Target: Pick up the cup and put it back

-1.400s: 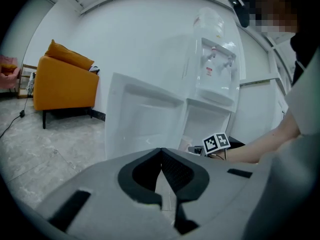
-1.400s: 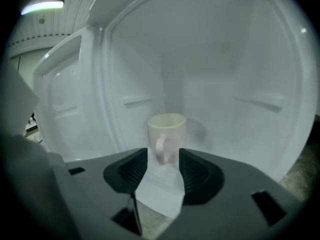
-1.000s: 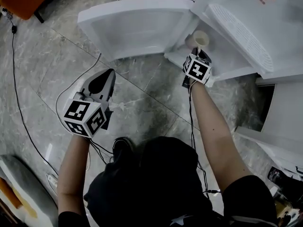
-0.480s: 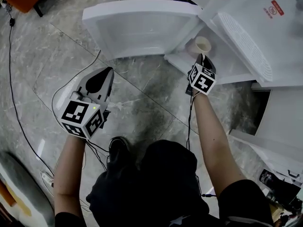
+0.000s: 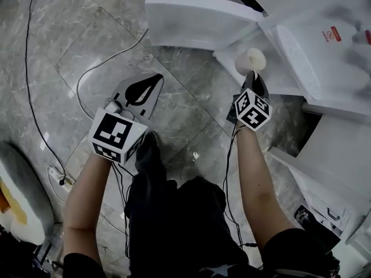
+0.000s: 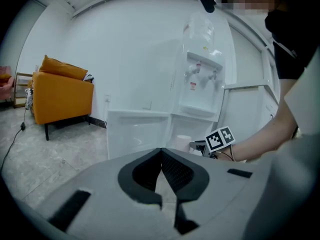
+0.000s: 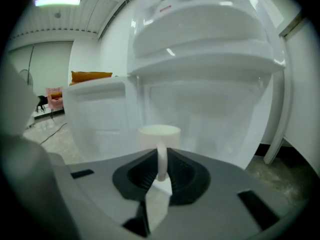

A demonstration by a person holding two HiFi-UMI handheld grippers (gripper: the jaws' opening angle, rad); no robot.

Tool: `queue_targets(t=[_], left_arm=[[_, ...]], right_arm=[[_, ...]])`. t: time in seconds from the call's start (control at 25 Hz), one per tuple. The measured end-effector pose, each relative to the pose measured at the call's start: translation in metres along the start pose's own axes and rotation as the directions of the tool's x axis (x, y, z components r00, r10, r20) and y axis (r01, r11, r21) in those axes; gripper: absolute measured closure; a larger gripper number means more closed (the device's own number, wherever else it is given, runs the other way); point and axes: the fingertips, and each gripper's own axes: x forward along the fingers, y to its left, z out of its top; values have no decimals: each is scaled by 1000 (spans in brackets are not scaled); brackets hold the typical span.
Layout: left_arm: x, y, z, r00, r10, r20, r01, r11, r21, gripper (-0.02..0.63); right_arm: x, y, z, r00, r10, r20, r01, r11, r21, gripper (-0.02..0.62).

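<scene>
While clamped on the thin handle (image 7: 161, 159) of the cream cup (image 7: 158, 133), holds it upright, mouth up. Right claw (image 7: 161, 170), that: jaws nearly together, ribbed pads (image 7: 176, 173) pressing both sides of the handle, cup body just past the tips. In head view, same cup (image 5: 250, 61) directly ahead of right claw (image 5: 254, 76), over the white ledge (image 5: 227, 61) at the foot of the water dispenser (image 5: 324, 45). Cannot tell whether touching the ledge or clear of it. Open white door (image 5: 197, 19) left of the cup, swung out over the floor.

Left claw (image 6: 161, 153): closed, dark pads (image 6: 176, 171) meeting at the tips, nothing between. Out over the grey marble floor (image 5: 75, 51) in head view (image 5: 152, 81), well apart from the cup, pointing up-frame toward the door. Marker cube on each claw, facing the head camera.

From left gripper view: cup (image 6: 183, 141) small and far, just beside the right claw's marker cube (image 6: 220, 138); bare forearm (image 6: 270, 134) reaching in from the right; dispenser taps (image 6: 202, 74) above; orange sofa (image 6: 62, 90) at left against the wall. Thin cables (image 5: 32, 80) looping across the floor at left of head view. Dark-clothed person at bottom of head view, both arms stretched forward.
</scene>
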Motion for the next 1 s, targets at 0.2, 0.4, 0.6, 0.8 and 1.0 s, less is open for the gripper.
queue_targets(t=[0.2, 0.4, 0.6, 0.8, 1.0], left_arm=[[-54, -25, 56, 998, 64, 13, -64, 997, -42, 597], [-105, -57, 122, 989, 146, 39, -142, 987, -77, 597], [-152, -95, 183, 975, 215, 53, -207, 970, -125, 597], [-197, -127, 243, 953, 291, 79, -275, 946, -171, 597], [-237, -158, 280, 922, 381, 73, -351, 900, -257, 597]], right_arm=[[-80, 33, 52, 995, 101, 2, -101, 995, -25, 549], [-162, 57, 124, 974, 224, 36, -222, 973, -68, 549], [-240, 60, 197, 946, 314, 77, -307, 947, -95, 549], [-305, 47, 265, 923, 367, 118, -359, 930, -85, 549], [-366, 12, 317, 911, 391, 130, -383, 920, -84, 549]])
